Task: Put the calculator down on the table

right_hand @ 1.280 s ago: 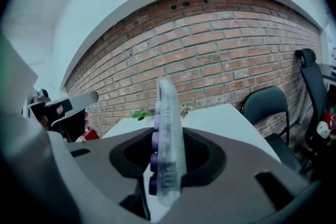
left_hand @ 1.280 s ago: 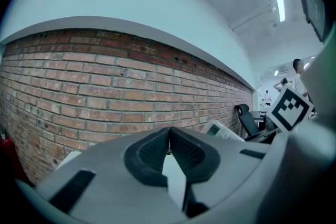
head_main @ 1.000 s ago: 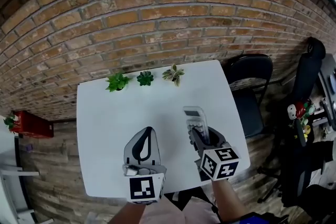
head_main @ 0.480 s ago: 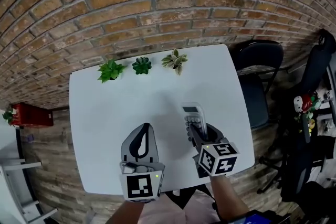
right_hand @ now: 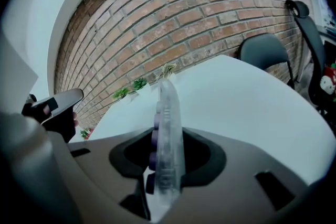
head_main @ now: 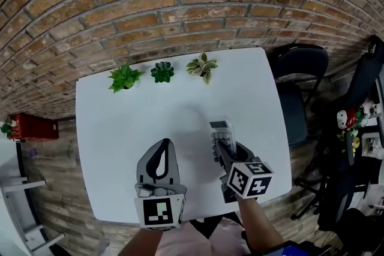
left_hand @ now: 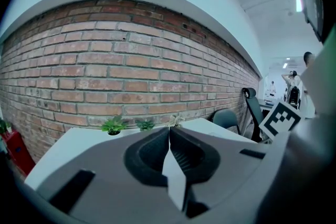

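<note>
Put-down step: right gripper (head_main: 224, 151) clamped on calculator (head_main: 219, 129), toward 5 o'clock of desk (head_main: 120, 123). Left gripper (head_main: 163, 156) closed, empty. Next: lay flat, release.

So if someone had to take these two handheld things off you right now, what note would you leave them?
Left tongs: shut, nothing in them, over the near part of the table.
Right tongs: shut on the calculator, gripped by its near end so it sticks out ahead of them.
Things: the calculator is over the table's near right part; I cannot tell whether it touches the top. Three small potted plants line the far edge, well clear.
Done: calculator in the grip, over the table.
Left: lay it on the tabletop, open the right tongs, draw back.
</note>
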The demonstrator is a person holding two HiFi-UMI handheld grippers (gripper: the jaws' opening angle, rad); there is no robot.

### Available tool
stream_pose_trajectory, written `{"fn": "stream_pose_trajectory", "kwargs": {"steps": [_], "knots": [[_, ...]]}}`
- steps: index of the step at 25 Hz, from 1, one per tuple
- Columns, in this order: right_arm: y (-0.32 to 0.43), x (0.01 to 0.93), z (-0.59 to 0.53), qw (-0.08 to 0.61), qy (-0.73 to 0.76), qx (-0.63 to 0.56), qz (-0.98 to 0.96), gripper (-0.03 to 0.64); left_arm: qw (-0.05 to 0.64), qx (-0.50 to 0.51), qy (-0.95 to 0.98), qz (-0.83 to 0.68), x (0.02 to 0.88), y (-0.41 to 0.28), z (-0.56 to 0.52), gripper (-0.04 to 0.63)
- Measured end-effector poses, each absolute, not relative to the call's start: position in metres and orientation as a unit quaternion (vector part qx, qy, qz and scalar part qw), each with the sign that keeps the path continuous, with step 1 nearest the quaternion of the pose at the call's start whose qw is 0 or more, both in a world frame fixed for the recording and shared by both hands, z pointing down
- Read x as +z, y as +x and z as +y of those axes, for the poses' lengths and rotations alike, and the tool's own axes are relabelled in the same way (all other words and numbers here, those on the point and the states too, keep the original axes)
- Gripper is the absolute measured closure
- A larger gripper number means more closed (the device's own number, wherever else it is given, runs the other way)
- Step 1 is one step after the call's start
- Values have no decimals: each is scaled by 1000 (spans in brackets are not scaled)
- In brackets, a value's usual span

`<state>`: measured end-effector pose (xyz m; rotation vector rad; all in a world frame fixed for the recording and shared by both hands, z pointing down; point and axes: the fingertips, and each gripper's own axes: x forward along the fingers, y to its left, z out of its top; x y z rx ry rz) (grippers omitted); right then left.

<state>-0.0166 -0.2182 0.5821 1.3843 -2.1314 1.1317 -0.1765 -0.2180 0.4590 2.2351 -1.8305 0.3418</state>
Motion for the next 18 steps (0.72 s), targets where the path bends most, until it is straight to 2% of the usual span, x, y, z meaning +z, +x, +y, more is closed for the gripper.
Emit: {"fn": "stream_pose_trajectory", "kwargs": {"steps": [10, 18], "knots": [[-22, 587, -220, 177, 488, 411, -749, 477, 122, 96, 765, -625, 454, -175, -227, 583], [-20, 590, -220, 219, 479, 382, -759, 451, 123, 86, 767, -624, 450, -173, -232, 583]]}}
